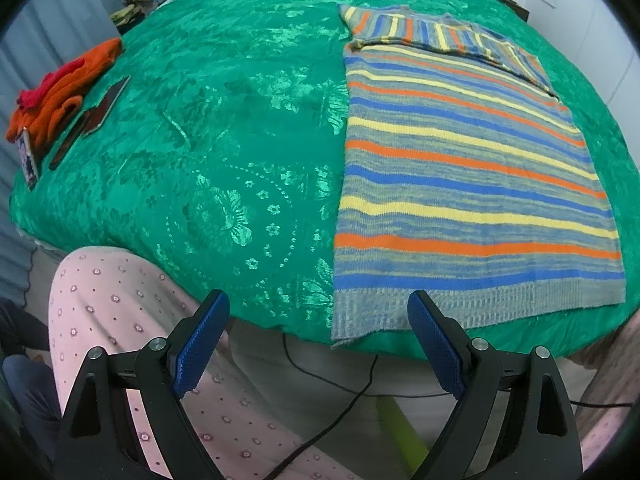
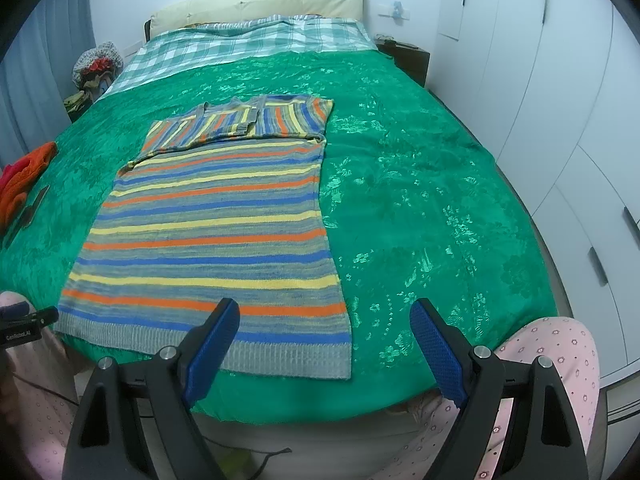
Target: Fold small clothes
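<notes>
A striped knit sweater (image 1: 460,176) in grey, blue, yellow and orange lies flat on the green bedspread (image 1: 240,140), hem at the near edge, sleeves folded across the chest at the far end. It also shows in the right wrist view (image 2: 216,236). My left gripper (image 1: 318,304) is open and empty, hovering at the bed's near edge just left of the hem. My right gripper (image 2: 326,312) is open and empty, above the hem's right corner. The left gripper's tip (image 2: 28,322) shows at the left edge of the right wrist view.
An orange and red garment (image 1: 60,92) lies at the bed's left edge beside a phone (image 1: 106,106) and a small card (image 1: 28,158). A checked sheet (image 2: 248,44) and headboard are at the far end. White wardrobe doors (image 2: 560,120) stand right. A cable (image 1: 340,412) runs on the floor.
</notes>
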`<action>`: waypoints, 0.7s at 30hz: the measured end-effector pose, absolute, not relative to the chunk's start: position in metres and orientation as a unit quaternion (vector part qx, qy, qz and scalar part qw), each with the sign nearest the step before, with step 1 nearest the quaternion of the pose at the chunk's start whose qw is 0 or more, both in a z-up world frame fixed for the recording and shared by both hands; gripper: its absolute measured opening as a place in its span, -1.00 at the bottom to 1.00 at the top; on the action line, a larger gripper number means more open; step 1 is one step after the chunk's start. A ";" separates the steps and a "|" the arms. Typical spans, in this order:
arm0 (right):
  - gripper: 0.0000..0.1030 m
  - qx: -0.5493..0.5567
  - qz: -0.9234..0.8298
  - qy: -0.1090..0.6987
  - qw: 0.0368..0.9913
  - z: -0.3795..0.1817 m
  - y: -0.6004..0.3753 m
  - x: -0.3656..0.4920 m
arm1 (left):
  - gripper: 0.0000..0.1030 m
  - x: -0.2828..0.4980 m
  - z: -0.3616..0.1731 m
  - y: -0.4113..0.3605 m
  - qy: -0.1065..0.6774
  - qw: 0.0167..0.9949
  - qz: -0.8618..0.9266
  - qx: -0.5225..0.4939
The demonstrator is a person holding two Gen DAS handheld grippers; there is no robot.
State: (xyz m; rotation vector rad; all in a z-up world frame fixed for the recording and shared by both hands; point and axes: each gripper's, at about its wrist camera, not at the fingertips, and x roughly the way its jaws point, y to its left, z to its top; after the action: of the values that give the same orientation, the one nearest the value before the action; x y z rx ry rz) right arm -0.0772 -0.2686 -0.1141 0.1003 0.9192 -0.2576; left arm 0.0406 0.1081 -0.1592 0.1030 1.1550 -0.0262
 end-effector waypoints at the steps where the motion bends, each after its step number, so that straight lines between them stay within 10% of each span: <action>1: 0.67 0.048 -0.124 0.443 0.887 -0.115 -0.269 -0.077 | 0.78 0.041 -0.159 0.108 0.546 0.836 -0.012 0.048; 21: 0.67 0.048 -0.125 0.447 0.884 -0.119 -0.269 -0.075 | 0.79 0.042 -0.163 0.107 0.550 0.834 -0.012 0.053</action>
State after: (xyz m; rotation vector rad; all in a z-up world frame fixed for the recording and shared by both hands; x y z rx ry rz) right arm -0.0753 -0.2688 -0.1192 0.0997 0.9306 -0.2603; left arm 0.0416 0.1072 -0.1628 0.1132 1.1646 -0.0251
